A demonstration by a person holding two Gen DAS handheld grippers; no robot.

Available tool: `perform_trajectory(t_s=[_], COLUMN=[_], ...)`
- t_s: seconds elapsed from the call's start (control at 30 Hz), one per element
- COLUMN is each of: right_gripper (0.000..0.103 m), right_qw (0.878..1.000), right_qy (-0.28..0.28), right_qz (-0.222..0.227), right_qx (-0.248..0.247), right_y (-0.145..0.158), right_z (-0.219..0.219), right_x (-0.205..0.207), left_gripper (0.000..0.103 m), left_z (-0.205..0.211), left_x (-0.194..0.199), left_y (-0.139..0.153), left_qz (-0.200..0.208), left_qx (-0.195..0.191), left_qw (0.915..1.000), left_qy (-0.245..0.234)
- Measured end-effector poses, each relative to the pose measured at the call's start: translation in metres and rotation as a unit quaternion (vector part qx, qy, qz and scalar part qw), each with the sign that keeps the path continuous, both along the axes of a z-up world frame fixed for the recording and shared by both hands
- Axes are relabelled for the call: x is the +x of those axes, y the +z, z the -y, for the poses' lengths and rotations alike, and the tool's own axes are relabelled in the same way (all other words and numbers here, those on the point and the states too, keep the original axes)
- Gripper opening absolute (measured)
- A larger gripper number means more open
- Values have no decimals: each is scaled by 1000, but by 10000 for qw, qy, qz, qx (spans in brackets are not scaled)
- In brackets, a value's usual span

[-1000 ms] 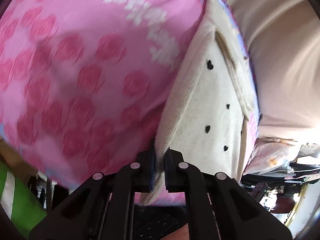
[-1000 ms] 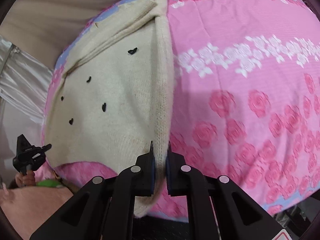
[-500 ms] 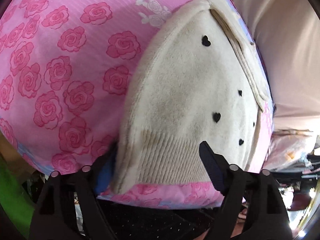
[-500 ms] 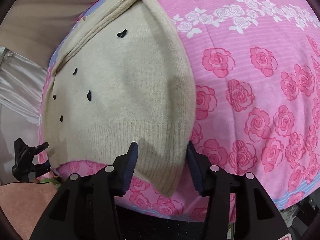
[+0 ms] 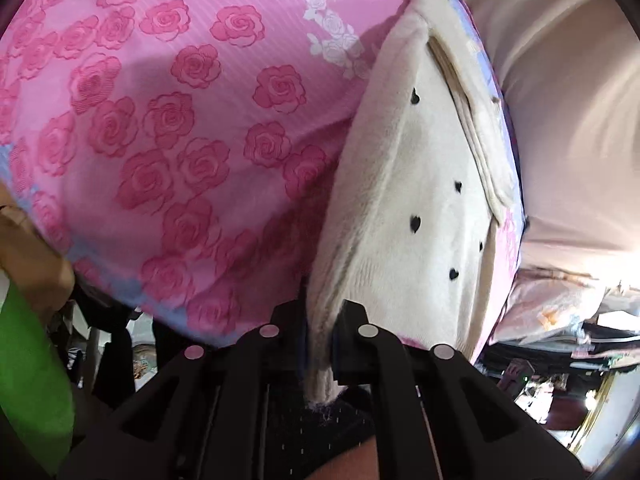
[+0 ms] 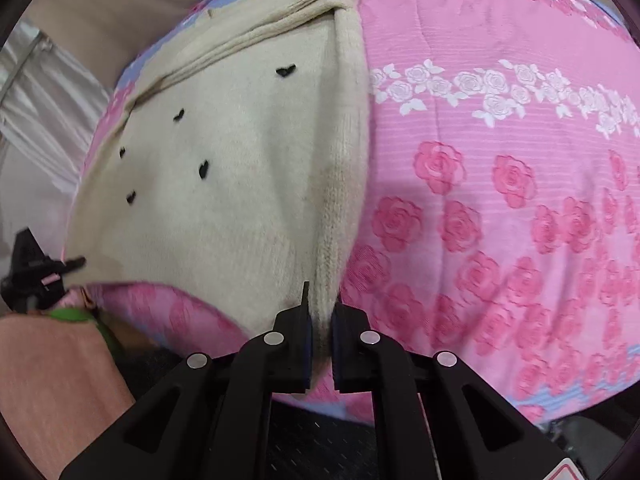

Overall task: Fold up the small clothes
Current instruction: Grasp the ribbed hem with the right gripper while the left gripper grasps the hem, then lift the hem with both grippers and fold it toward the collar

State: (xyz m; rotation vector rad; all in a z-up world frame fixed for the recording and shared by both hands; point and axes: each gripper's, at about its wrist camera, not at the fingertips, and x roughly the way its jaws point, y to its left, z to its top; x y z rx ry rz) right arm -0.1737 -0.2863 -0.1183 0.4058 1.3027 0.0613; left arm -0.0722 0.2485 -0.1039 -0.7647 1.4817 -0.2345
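Note:
A cream knit sweater with small black hearts lies partly folded on a pink rose-print sheet. It also shows in the right wrist view. My left gripper is shut on the ribbed hem at one lower corner. My right gripper is shut on the ribbed hem at the other lower corner. The hem edges stand pinched up between the fingers. The left gripper also shows at the far left of the right wrist view.
The pink sheet stretches wide beside the sweater. Beige fabric lies beyond the sheet's far edge. Clutter and a lit area sit past the sheet's right edge. A green object is at lower left.
Half a second ago both grippers were open over the flat-lying hem. Both have since closed on the hem corners, and the hem is pinched up again.

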Motion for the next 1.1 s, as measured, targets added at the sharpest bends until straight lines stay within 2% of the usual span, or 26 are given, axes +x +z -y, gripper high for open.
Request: perform_trajectory(t_s=[0.1,0.23,0.37,0.43,0.47,0.5,0.6,0.63,0.7,0.8,0.93,1.03,1.1], right_gripper=[6,6,6,6,6,6,6,6,6,6,6,6,6], right_qw=[9994,9962,9886,9868,9878,9903,9940,9919,9843,9696,9565,9529,9505], right_qy=[274,654,1045,1103,1046,863,219,-30,-396,-822,-1238,-1447,-1633], right_qz=[-188,-571,-1053,-1090,-986,-777,101,555,1176,1740,2066,2077,2031], right_qx=[-100,-69,235,473,600,763,1070,1143,1256,1512,1644,1670,1695], right_y=[0,-5,-12,-4,4,16,54,72,93,105,98,91,82], right_z=[1,1,-1,1,4,12,43,57,78,100,116,120,121], right_x=[-8,-27,-56,-61,-59,-51,-15,5,36,79,149,200,218], left_gripper=[6,6,6,6,6,6,6,6,6,6,6,6,6], left_z=[7,8,6,1,-1,-2,-6,-6,-3,7,19,37,47], left_x=[-9,-36,-63,-71,-72,-70,-37,-19,17,80,144,187,219], left_y=[5,-1,-1,5,13,20,54,67,88,112,117,110,99], left_qz=[-143,-635,-1132,-1281,-1229,-1139,-464,-140,438,1291,1821,1949,1916], left_qx=[60,104,53,-33,-133,-175,-412,-456,-479,-511,-492,-384,-296], left_qw=[9995,9960,9908,9894,9906,9920,9981,9988,9977,9897,9806,9781,9786], left_qy=[-292,-621,-738,-686,-590,-512,7,131,203,353,535,619,691])
